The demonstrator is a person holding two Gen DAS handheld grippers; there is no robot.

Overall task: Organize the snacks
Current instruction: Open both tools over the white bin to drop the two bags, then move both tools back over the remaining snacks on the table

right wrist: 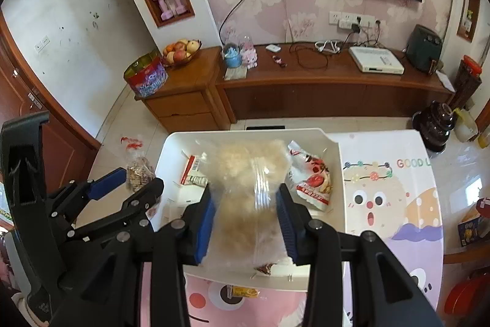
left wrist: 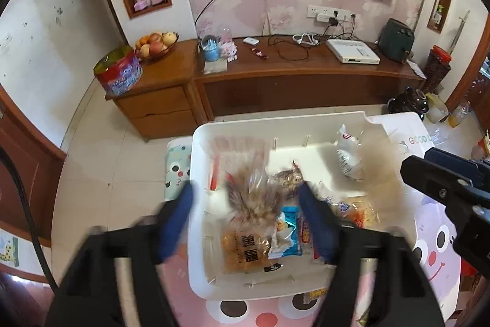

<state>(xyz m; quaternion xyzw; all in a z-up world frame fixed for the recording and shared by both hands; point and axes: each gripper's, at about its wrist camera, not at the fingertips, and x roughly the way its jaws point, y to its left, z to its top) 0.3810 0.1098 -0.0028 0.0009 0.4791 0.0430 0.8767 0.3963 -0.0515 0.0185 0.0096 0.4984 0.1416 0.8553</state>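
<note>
Right wrist: right claw [right wrist: 245,204] clamped on a puffy, crushable clear snack bag [right wrist: 245,173]; left claw [left wrist: 245,213] apart, holding nothing. Best gripped at the seam.

Motion-blurred brown snack bag [left wrist: 254,198] between jaws

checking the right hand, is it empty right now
No, the right gripper has its fingers pressed on a clear bag of pale snacks above the white bin.
</note>
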